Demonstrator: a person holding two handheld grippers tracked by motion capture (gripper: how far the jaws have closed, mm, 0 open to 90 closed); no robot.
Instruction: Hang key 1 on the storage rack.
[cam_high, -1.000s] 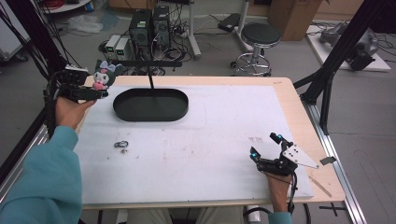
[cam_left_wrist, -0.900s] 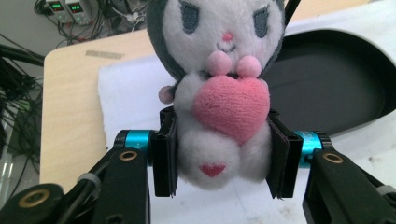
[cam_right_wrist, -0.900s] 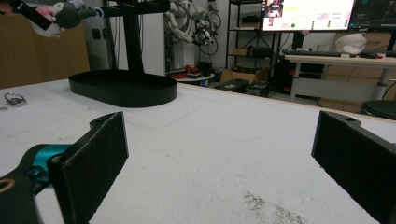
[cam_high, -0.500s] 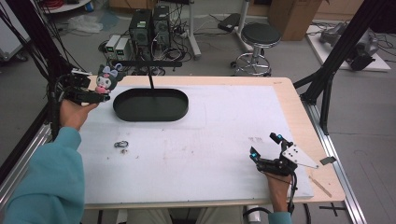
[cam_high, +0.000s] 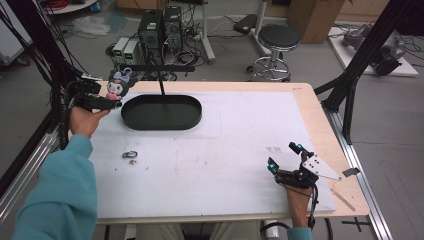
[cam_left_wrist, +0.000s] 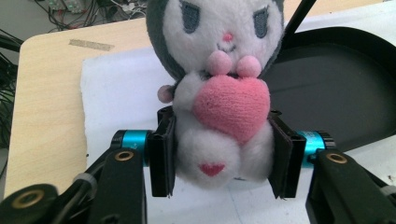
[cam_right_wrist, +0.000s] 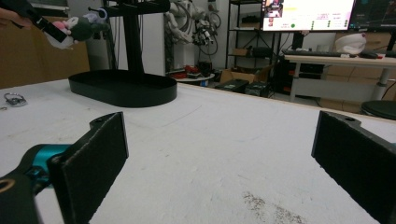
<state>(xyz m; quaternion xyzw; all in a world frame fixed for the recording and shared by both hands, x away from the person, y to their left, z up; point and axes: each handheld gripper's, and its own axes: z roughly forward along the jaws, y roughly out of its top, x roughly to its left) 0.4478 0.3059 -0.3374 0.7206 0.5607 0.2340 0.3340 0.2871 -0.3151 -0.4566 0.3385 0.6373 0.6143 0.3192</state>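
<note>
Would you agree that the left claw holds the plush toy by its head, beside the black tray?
Not quite: the left claw grips the plush toy by its lower body, not its head, as the left gripper view shows. It is indeed beside the black tray.

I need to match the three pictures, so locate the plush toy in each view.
High view: plush toy, far left, beside the black oval stand base.
Left gripper view: plush toy, centre, between the jaws.
Right gripper view: plush toy, top left.
Shared landmark: the black oval stand base.
</note>
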